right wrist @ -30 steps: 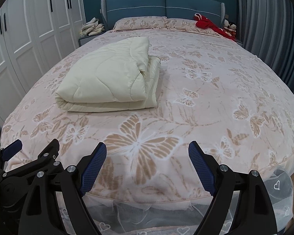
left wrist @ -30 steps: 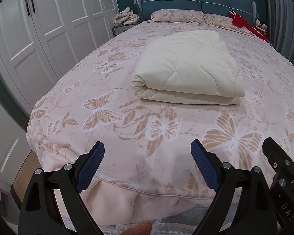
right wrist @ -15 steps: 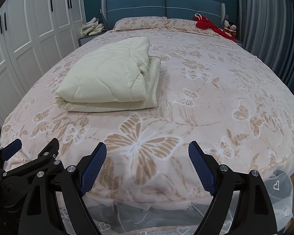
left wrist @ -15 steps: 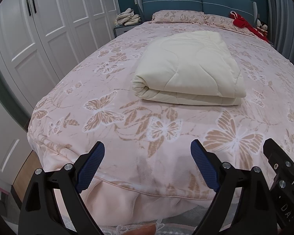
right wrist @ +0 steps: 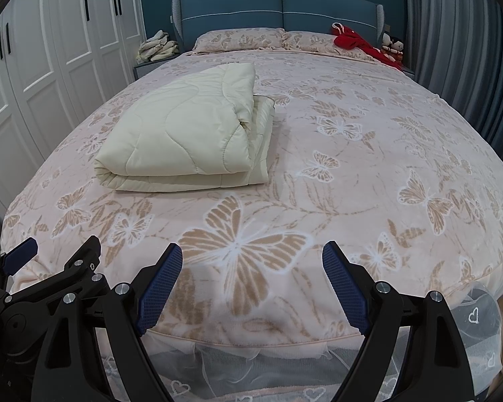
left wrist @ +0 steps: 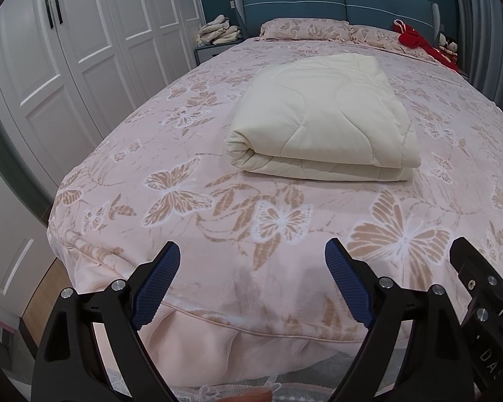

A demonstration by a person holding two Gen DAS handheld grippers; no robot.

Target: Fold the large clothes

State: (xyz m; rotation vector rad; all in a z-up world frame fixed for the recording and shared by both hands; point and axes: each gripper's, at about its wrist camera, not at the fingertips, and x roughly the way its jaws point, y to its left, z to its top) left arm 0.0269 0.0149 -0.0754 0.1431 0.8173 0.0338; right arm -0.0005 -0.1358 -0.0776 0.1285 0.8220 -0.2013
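Note:
A cream quilted blanket (left wrist: 322,120) (right wrist: 184,137) lies folded into a thick rectangular bundle on the pink butterfly bedspread (left wrist: 191,181) (right wrist: 369,154), toward the bed's left half. My left gripper (left wrist: 253,284) hovers open over the foot edge of the bed, well short of the bundle, with nothing between its blue pads. My right gripper (right wrist: 251,284) is open too, beside the left one at the same edge, over a large butterfly print. In the left wrist view, part of the right gripper shows at the lower right, and in the right wrist view the left gripper shows at the lower left.
White wardrobe doors (left wrist: 84,50) run along the left side. A blue headboard (right wrist: 278,6), two pillows (right wrist: 241,38) and a red cloth (right wrist: 355,42) are at the far end. Grey curtains (right wrist: 469,50) hang on the right. A nightstand holds a cloth pile (left wrist: 218,30).

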